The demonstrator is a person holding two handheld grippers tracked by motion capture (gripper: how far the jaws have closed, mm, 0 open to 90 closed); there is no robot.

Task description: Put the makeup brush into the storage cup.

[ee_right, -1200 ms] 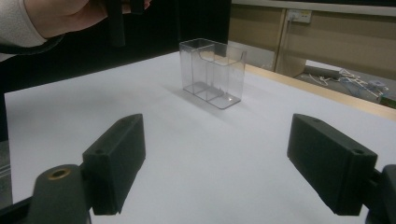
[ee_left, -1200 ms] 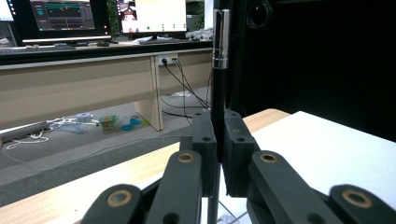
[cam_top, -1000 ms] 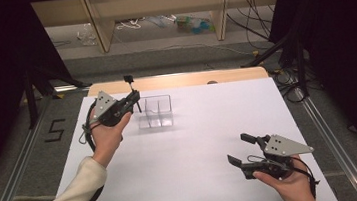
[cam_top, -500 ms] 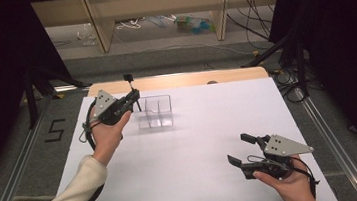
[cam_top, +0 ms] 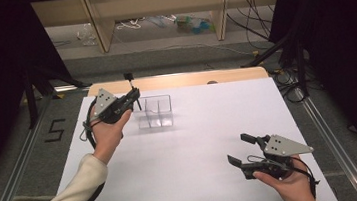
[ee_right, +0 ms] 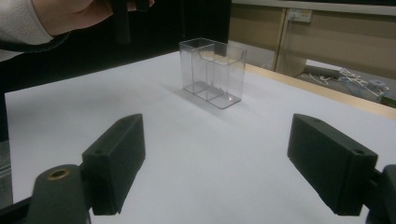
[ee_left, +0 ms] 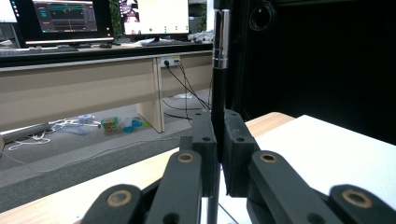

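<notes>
The left gripper (ee_left: 217,154) has its jaws pinched hard on a slim black pen-like stick (ee_left: 219,70), which stands upright between the pads and runs well above them to a silvery band, with a little of the shaft also poking out below; held this way, near its lower half, the stick can be lowered end-first into something. In the high view the same left gripper (cam_top: 133,96) is carried off the table by the left hand (cam_top: 107,133), and the stick's (cam_top: 129,80) top rises above the fingertips. Just beside those fingertips, on the side toward the table's middle, stands a clear plastic divided holder (cam_top: 155,112), upright and open at the top, so the stick looks poised for dropping into one of its compartments; which one I cannot tell. The right gripper (cam_top: 244,150) sits well apart from the holder, near the person's edge of the white table sheet (cam_top: 200,178). Its jaws stand wide with nothing between them, pointed toward the holder (ee_right: 212,72), probably waiting or ready to steady it.
</notes>
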